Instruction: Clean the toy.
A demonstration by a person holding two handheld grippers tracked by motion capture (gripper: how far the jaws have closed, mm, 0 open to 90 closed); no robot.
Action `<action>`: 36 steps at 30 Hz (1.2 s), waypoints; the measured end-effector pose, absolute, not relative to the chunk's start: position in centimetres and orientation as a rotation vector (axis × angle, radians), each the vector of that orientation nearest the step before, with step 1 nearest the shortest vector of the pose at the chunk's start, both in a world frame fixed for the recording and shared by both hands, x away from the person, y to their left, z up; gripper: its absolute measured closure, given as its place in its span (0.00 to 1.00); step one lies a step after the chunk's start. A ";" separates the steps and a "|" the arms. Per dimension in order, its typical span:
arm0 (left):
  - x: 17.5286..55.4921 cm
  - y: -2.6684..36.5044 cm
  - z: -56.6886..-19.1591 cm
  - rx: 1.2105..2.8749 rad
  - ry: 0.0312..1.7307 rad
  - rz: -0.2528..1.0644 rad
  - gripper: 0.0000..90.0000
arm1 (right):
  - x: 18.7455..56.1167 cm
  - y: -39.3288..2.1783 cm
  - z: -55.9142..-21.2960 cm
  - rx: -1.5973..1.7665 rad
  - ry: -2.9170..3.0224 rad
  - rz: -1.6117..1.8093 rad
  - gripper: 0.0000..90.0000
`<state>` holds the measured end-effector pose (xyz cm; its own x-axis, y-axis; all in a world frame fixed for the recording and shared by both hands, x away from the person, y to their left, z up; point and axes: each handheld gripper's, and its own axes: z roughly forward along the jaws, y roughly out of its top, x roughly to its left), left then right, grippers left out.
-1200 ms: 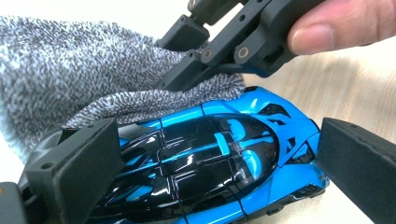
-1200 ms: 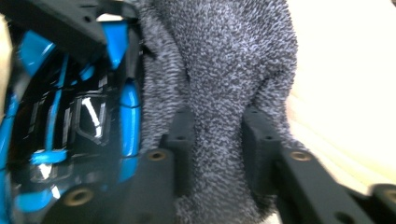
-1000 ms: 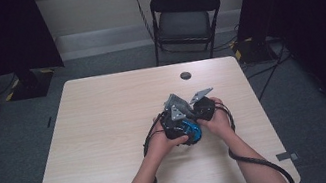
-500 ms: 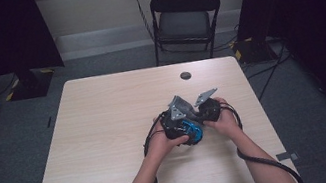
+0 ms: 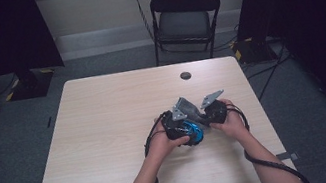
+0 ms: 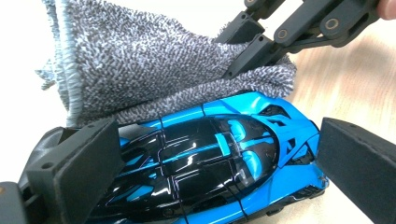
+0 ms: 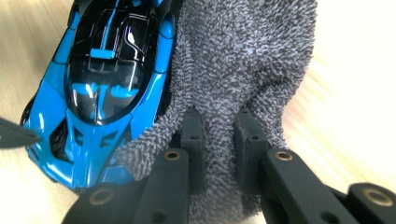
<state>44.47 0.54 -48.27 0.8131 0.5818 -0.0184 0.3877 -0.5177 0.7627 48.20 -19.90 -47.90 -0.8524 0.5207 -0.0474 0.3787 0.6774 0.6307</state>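
Blue-and-black glossy toy sports car (image 6: 205, 158) sits on the pale wood-grain table (image 5: 107, 132), near its front right part, between your two hands. Your left gripper (image 6: 210, 172) straddles the car lengthwise, foam pads at nose and tail; pads look to be against the body, so read it as clamped on the car, steadying it. Your right gripper (image 7: 219, 154) has its jaws pinched together on a grey looped microfibre cloth (image 7: 238, 60), the wad lying against the car's side and along one edge of the roof. Step in hand, judging by this: wiping the car body while the other hand braces it. Next move: drag the cloth across the roof and bonnet, keep the pinch tight so the wad doesn't slip out, and keep the left clamp firm so the car doesn't roll or twist.
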 end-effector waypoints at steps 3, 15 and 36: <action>44.5 0.5 -48.3 2.186 0.706 0.308 0.00 | 48.0 -20.3 -47.9 0.720 2.669 0.930 0.85; 44.4 0.4 -48.3 2.189 0.713 0.317 0.00 | 46.1 -21.8 -47.8 0.688 2.661 0.901 0.85; 44.4 0.4 -48.2 2.193 0.715 0.317 0.00 | 41.8 -23.9 -47.6 0.764 2.657 0.909 0.85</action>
